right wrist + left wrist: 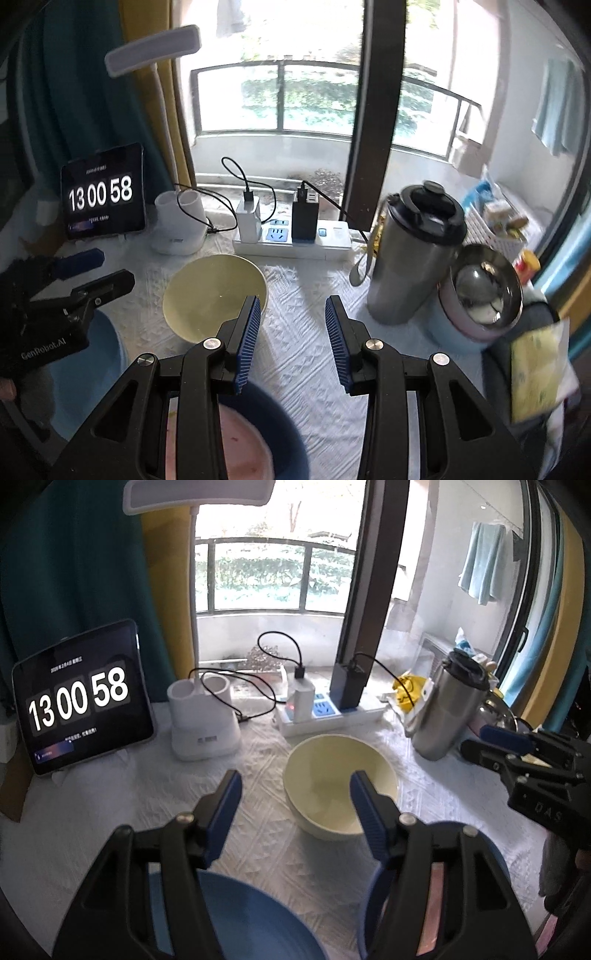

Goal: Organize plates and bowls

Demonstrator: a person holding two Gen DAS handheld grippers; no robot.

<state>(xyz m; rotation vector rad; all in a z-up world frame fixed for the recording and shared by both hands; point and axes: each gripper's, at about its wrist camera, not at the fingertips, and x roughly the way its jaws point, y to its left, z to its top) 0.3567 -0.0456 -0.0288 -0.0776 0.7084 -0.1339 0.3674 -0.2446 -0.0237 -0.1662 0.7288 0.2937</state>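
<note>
Now both grippers hang empty: left gripper (295,799) spread, cream bowl (340,784) just ahead; right gripper (292,321) half-spread, steel tumbler (413,254) ahead-right.

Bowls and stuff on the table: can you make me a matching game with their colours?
Things:
1. middle bowl
2. tumbler
3. tablet
4. lamp base

Colours:
A. white
B. black, showing white numbers
C. pale yellow
D. silver with a black lid

Pairs: 1-C, 2-D, 3-B, 4-A
</note>
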